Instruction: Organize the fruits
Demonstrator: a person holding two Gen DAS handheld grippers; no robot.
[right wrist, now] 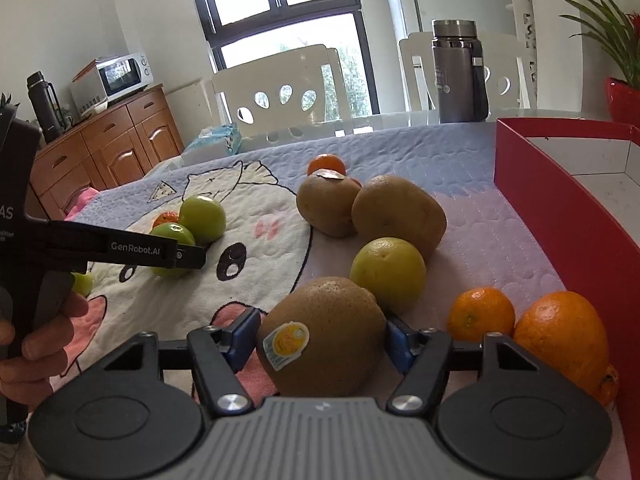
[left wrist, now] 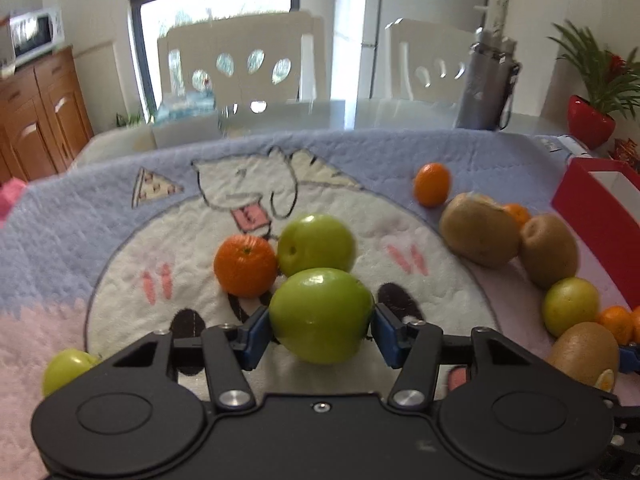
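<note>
Your left gripper [left wrist: 322, 330] has a green apple [left wrist: 321, 314] between its blue pads [left wrist: 256, 334], and both pads press its sides, so it is grasping that fruit, low over the cartoon blanket [left wrist: 120, 216]. Just beyond the claw a second green apple [left wrist: 316, 245] touches the held one, with a mandarin [left wrist: 245, 265] at its left; a third green fruit [left wrist: 64, 370] peeks out past the claw's left shoulder. Your right gripper [right wrist: 322, 340] is clenched on a stickered kiwi [right wrist: 322, 336], one pad on each flank, the fruit resting on the blanket's pink part. Directly ahead of that claw sits a yellow-green fruit [right wrist: 387, 274], and farther on two more kiwis [right wrist: 398, 212] lie touching, with a small mandarin [right wrist: 326, 165] behind them. To the claw's right a mandarin [right wrist: 480, 314] and a larger orange [right wrist: 560, 342] sit against the wall of the red box [right wrist: 560, 208]. Both claws tilt downward toward the blanket. In the right wrist view, your hand [right wrist: 36, 332] wraps the left tool's grip at the far left, its black arm reaching across to the green apples.
</note>
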